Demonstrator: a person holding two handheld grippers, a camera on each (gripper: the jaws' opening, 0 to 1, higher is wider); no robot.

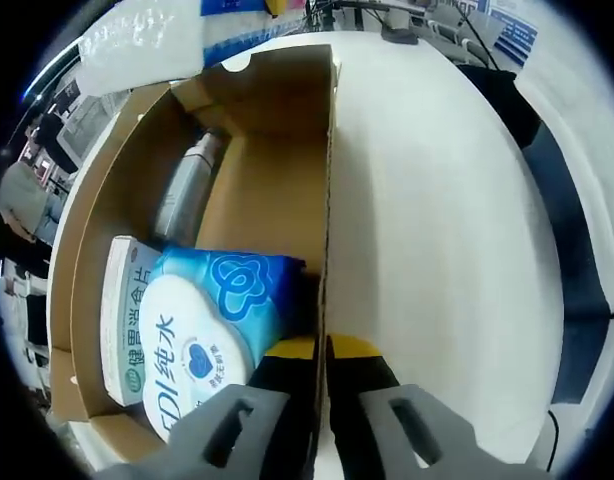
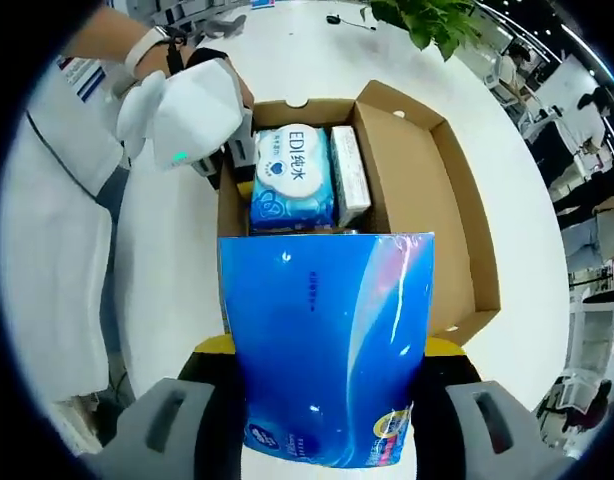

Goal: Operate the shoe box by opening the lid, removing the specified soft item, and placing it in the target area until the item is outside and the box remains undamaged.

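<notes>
Both views bright, even indoor light, no hard shadows. White table (image 1: pixel 437 250) near blown out in left gripper view, little surface detail. Shoe box (image 1: pixel 277 170) interior darker, soft shade along its walls. Right gripper view: sheen and small specular dots on the blue soft pack (image 2: pixel 327 340); wet wipes pack (image 2: pixel 292 180) sharp, print legible. Strong fisheye bending toward edges, box sides curve. Nearest gripper parts at bottom slightly soft; background at edges small and unclear.

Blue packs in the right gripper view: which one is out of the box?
The large glossy blue pack, held up between the right gripper's jaws above the shoe box. The smaller EDI wipes pack lies inside it.
</notes>
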